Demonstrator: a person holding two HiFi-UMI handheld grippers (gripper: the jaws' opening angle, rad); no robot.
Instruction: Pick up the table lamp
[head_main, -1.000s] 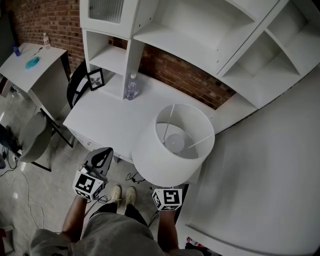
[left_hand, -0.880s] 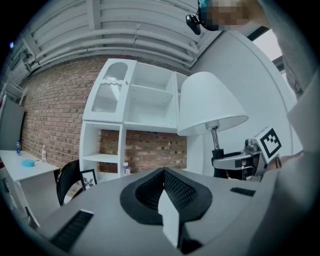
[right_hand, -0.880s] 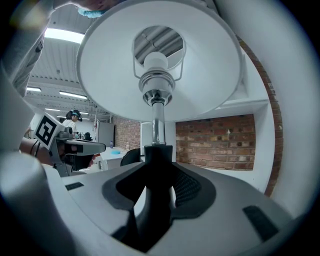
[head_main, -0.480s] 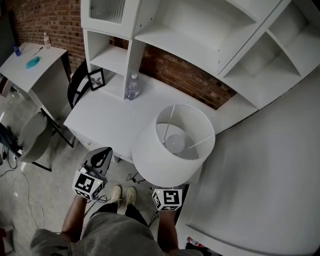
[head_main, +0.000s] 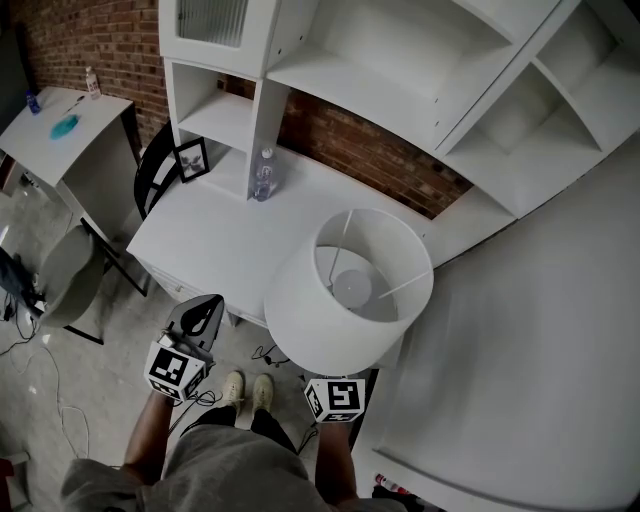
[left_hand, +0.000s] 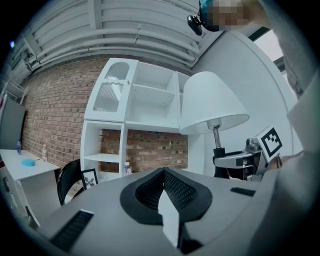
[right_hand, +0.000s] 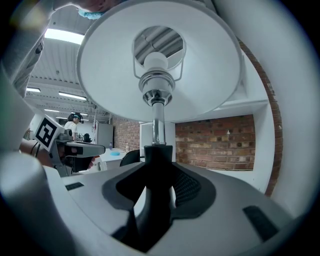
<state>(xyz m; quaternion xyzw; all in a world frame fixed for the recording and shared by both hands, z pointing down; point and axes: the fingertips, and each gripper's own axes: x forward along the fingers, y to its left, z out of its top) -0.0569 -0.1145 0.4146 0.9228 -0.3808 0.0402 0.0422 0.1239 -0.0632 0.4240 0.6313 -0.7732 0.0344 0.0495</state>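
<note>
Fingers (right_hand: 187, 187) of right gripper (right_hand: 158, 162) tight around table lamp (right_hand: 110, 75) stem, left gripper (left_hand: 164, 172) fingers (left_hand: 185, 190) together and empty.

A red brick wall (head_main: 370, 150) runs behind a tall white shelving unit (head_main: 400, 70), whose upper cabinet door (head_main: 210, 18) is fitted with ribbed glass. A white desk (head_main: 215, 245) stands against the unit. A small framed picture (head_main: 192, 158) sits in a lower nook, and a clear water bottle (head_main: 263, 175) stands just beside the unit's upright. A black chair (head_main: 150, 180) sits at the desk's left end. Farther left, a grey chair (head_main: 62, 275) stands near a second white table (head_main: 55, 125) by the wall. Cables (head_main: 57, 400) trail across the pale grey floor (head_main: 110, 350). Strip lights (right_hand: 62, 36) glow on the ceiling.
</note>
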